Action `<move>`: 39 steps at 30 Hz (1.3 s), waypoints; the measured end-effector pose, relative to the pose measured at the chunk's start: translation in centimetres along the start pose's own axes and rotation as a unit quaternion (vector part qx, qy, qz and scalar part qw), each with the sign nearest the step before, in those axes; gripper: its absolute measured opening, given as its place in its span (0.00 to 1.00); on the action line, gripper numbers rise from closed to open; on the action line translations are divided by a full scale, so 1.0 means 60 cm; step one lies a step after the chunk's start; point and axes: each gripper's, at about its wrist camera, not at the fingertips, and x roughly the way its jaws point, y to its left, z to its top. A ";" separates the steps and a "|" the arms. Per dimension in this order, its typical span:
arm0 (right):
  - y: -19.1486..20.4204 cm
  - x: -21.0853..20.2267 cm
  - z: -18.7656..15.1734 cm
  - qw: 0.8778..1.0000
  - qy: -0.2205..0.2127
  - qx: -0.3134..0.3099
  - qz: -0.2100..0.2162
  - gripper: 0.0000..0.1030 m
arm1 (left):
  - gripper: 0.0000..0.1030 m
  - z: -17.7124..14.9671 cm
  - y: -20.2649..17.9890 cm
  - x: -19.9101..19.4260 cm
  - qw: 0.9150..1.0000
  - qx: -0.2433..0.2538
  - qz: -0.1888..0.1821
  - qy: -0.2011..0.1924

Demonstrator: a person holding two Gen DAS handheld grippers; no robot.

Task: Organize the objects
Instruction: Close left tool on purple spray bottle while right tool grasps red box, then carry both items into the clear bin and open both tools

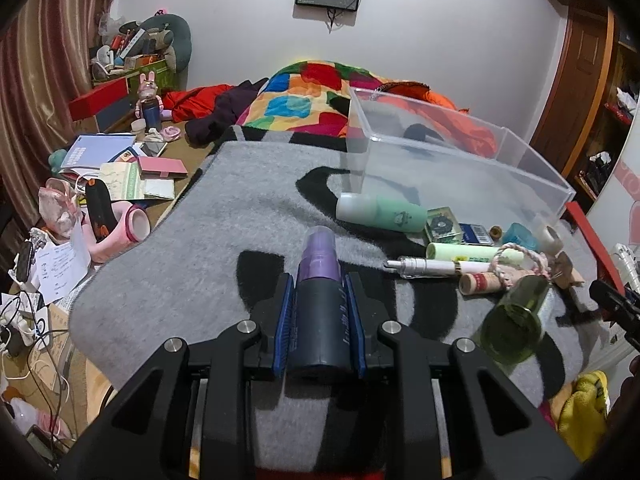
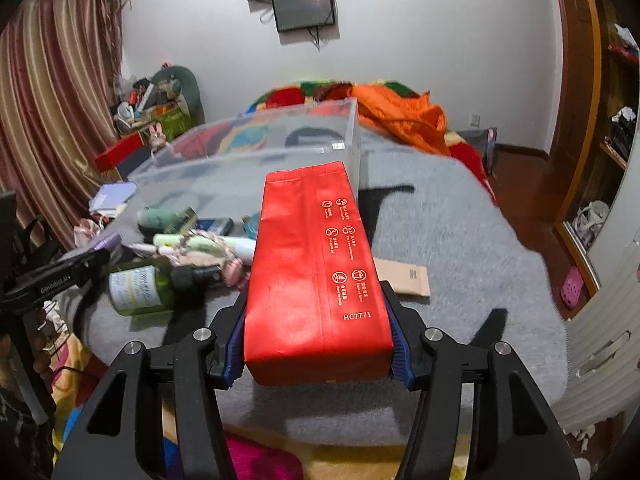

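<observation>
1. The left gripper (image 1: 320,312) is clamping a dark bottle (image 1: 320,320) between its blue pads (image 1: 285,320); the pads are pressing on both of its sides, so the jaws are closed on it; the bottle is lying lengthwise along the fingers, its purple translucent cap (image 1: 319,254) sticking out past the fingertips, above the grey blanket (image 1: 192,240).
2. The bottle is showing a slate-grey body with small pale lettering running down one side; the cap is looking lilac and rounded.
3. The right gripper (image 2: 318,332) is gripping a red box (image 2: 312,272) across its width; the blue pads (image 2: 400,356) are bearing on both long sides near its close end, and the rest of the box is reaching forward beyond the fingers.
4. The box is appearing long and rectangular, wrapped in bright red, with pale printed symbols and the code HC7771 on its upper face; its far end is pointing toward the clear plastic bin (image 2: 352,136) standing on the blanket.
5. A mint bottle (image 1: 380,212), a green glass bottle (image 1: 516,320) and several tubes (image 1: 472,252) are lying heaped just beside the bin (image 1: 460,148); a flat brown card box (image 2: 404,278) is lying under the red box's right side.
</observation>
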 end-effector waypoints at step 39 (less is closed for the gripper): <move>0.103 0.069 0.198 0.996 -0.046 -0.053 0.047 0.52 | 0.24 0.169 -0.115 -0.010 0.992 0.075 -0.071 -0.077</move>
